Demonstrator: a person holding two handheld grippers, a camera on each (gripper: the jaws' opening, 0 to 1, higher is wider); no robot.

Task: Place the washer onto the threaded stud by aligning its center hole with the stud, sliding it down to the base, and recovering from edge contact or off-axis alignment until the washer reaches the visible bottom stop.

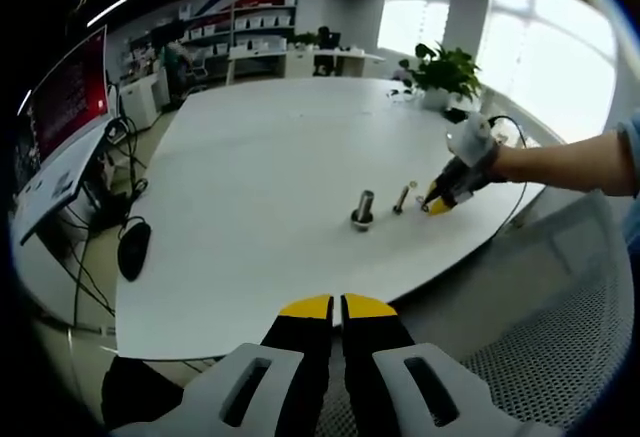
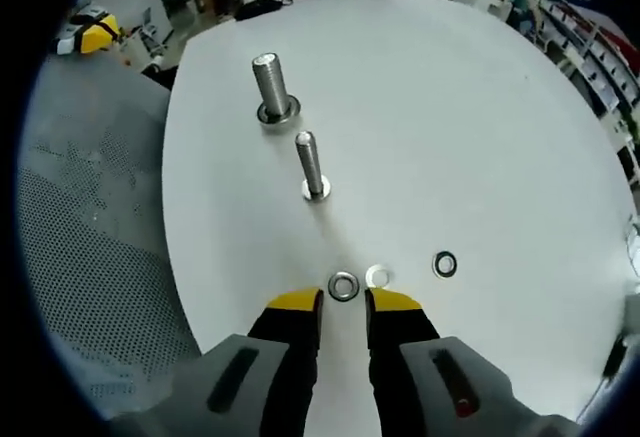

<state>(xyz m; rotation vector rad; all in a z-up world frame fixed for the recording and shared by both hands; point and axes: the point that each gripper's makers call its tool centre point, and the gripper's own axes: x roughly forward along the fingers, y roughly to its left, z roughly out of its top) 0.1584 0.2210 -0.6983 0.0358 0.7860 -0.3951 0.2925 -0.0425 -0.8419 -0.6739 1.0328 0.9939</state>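
White tabletop [image 2: 470, 117] under office windows carries everything. In the right gripper view a steel washer [image 2: 343, 286] lies flat low in the frame, just ahead of the right gripper [image 2: 343, 302], whose yellow tips stand a narrow gap apart and hold nothing; the washer sits at the mouth of that gap, and whether a tip touches it I cannot tell. Just right of it lies a pale washer [image 2: 378, 277], and further right a dark one [image 2: 445, 264]. Above, toward the frame's upper left, the thin stud [image 2: 312, 165] stands upright on its base, and beyond it the thick stud [image 2: 271, 87] with a ring at its foot.

Risk, as I judge it: a flat washer gives the tips little edge to bite, so closing may skid it away or into the pale one. A tilted grip would later catch the hole on the threads.

In the left gripper view the left gripper [image 1: 336, 308] hangs off the table's near edge, tips nearly together, empty.
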